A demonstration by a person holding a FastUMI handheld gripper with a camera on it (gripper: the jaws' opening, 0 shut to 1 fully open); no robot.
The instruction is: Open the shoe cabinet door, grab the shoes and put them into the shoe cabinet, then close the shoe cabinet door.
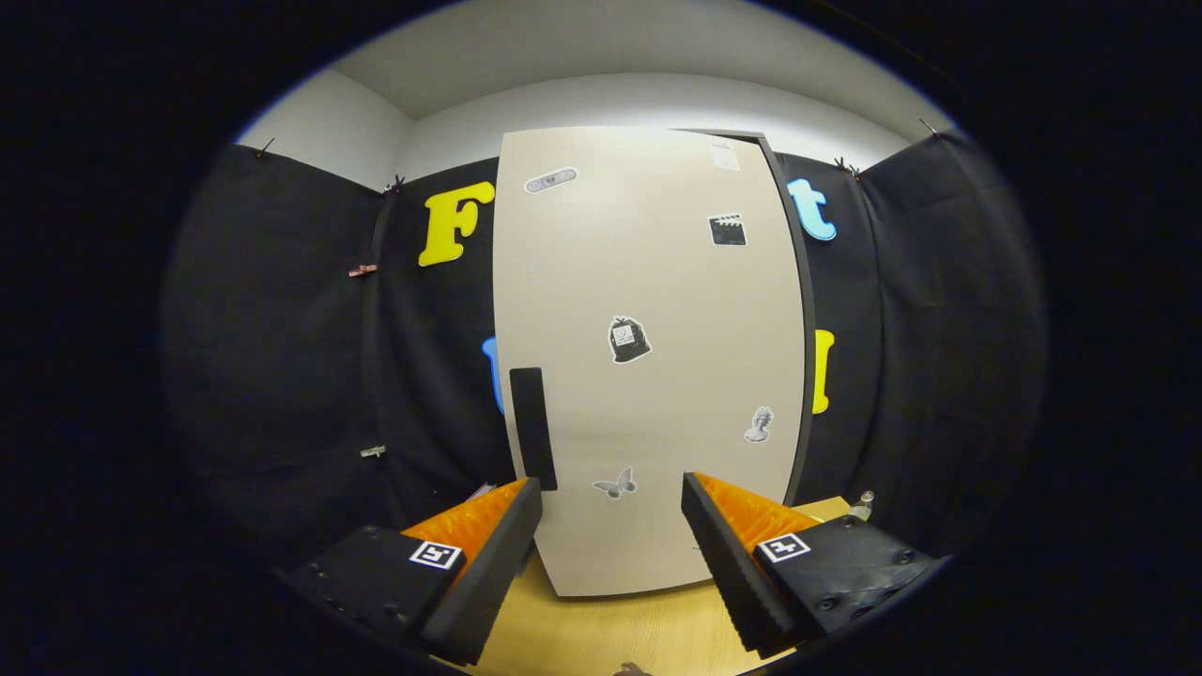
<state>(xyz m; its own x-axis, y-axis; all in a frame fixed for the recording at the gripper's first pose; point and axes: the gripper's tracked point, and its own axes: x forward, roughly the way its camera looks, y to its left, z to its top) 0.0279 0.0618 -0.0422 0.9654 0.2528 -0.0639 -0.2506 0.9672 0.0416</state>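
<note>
— What does the claw's own camera show?
— The claw [610,545] is spread wide with nothing between its fingers, low over the wooden worktop [610,634].
— And the shoe cabinet?
— Just beyond the fingers, standing on the worktop. Its pale door [648,376] is closed and carries several stickers; the dark handle [532,427] runs upright near the door's left edge, just above the left finger.
</note>
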